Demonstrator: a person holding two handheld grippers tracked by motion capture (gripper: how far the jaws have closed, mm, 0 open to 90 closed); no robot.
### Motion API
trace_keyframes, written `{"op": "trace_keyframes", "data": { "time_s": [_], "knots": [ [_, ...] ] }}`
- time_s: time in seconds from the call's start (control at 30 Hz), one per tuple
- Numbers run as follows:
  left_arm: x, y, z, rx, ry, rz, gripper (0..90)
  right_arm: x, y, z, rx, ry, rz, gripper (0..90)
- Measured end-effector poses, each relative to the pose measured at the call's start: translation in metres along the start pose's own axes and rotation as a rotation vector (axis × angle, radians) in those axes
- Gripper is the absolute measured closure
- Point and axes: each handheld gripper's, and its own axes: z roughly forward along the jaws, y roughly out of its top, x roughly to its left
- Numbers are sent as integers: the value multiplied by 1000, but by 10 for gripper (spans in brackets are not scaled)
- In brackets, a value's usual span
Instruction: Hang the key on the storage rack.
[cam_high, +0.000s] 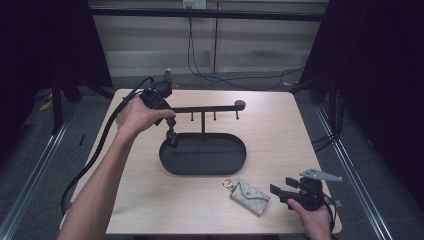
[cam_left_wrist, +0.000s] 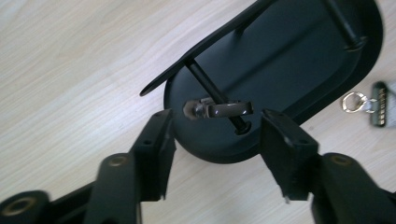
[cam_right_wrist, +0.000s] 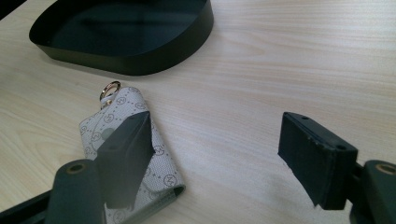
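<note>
Pale wooden table (cam_high: 280, 130), dark room behind. At centre, black oval tray (cam_high: 202, 167) with T-shaped hook rack (cam_high: 205, 108). Left gripper (cam_left_wrist: 215, 135) above tray's left end, jaws spread, a brown clasp (cam_left_wrist: 219, 109) hanging on the outermost hook between them, untouched. Near the front edge, right gripper (cam_right_wrist: 215, 149) resting low, jaws apart, gripping nothing. Patterned key pouch (cam_high: 249, 197) flat on table just beside its left jaw, gold ring (cam_right_wrist: 109, 88) pointing toward tray.
</note>
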Motion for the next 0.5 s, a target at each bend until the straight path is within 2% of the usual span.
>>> {"op": "trace_keyframes", "data": {
  "time_s": [0.17, 0.43, 0.5],
  "knots": [
    [4, -9, -7, -55, -33, -3, 355, 0, 0, 0, 2, 0, 2, 257],
    [9, -31, -11, -139, -68, 13, 304, 0, -1, -1, -4, -3, 0, 257],
    [12, -36, -12, -144, -73, 14, 291, 0, -1, -1, -1, -4, 1, 257]
  ]
}}
